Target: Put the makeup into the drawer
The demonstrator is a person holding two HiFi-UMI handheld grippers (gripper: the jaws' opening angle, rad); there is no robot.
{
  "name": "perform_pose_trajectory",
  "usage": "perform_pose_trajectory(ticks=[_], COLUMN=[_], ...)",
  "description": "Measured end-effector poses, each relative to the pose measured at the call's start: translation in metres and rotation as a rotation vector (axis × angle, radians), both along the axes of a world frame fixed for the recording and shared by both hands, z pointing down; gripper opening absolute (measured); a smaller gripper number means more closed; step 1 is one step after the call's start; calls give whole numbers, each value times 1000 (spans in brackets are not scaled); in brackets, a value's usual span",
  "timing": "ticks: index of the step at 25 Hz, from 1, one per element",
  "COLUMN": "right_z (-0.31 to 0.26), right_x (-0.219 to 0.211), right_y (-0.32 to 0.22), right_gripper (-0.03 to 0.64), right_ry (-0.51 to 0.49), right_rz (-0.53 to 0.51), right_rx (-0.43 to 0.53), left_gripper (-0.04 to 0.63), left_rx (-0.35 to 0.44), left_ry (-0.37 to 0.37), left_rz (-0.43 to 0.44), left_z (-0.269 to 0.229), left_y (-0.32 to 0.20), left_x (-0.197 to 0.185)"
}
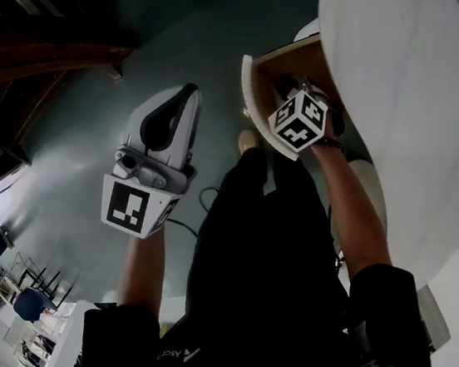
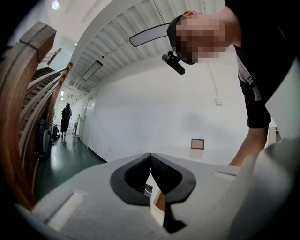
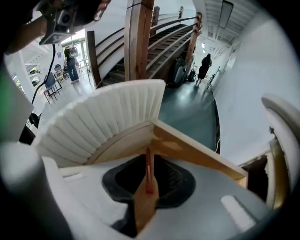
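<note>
The wooden drawer stands pulled out under the white round table. My right gripper reaches down into it, its marker cube hiding the jaws in the head view. In the right gripper view the dark pads of my right gripper close around a thin red makeup stick that runs along the gap and pokes past the tips over the drawer's wooden wall. My left gripper hangs at the left, away from the drawer. Its jaws meet at the tips with nothing in them.
The drawer's white fluted front curves round the left of the right gripper. A wooden staircase rises beyond over a dark green floor. Cables lie on the floor. A person stands far down the corridor.
</note>
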State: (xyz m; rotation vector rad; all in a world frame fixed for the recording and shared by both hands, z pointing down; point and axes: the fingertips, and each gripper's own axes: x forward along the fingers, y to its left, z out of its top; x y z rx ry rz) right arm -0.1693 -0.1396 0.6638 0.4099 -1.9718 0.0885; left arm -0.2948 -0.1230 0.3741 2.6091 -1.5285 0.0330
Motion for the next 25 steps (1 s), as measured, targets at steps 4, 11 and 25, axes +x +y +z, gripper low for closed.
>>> perform_pose_trajectory(ticks=[4, 11, 25], right_z=[-44, -133, -331], right_x=[-9, -14, 45], right_y=[9, 25, 46], right_gripper=[46, 25, 3], right_ry=[-72, -245, -638], right_rz=[19, 20, 95], right_rx=[38, 101, 321], left_gripper=[11, 11, 11], left_rx=[19, 38, 127], left_ry=[7, 10, 6], left_rz=[9, 24, 111], left_z=[-11, -28, -102], left_y=[-1, 1, 35], left_x=[7, 26, 101])
